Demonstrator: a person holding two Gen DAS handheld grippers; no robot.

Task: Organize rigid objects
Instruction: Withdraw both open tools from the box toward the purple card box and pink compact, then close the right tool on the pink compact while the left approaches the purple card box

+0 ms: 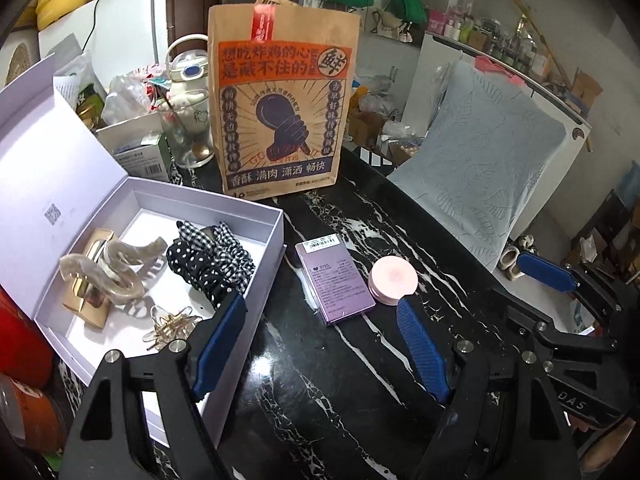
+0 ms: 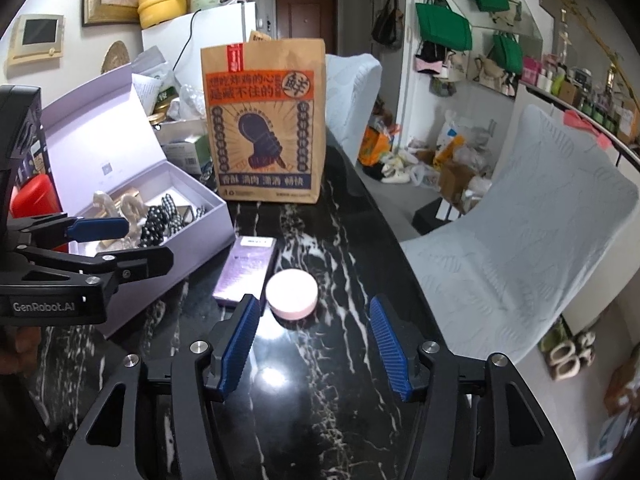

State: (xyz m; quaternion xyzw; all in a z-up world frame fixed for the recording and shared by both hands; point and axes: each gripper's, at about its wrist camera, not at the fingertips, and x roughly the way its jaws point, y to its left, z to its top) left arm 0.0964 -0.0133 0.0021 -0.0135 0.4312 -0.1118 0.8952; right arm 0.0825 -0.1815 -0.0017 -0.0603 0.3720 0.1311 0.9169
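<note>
Pink round tin (image 2: pixel 292 294) on the black marble table (image 2: pixel 328 360), touching the purple carton (image 2: pixel 246 274), right of the open lilac box (image 1: pixel 240 236) | step: approach to pick | right gripper (image 2: pixel 314 344) spread, empty, tin just beyond | left gripper (image 1: pixel 320 344) spread, empty | next: straddle tin, close.

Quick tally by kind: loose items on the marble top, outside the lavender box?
Purple flat box: 1
Pink round compact: 1
Printed paper bag: 1
Total: 3
</note>
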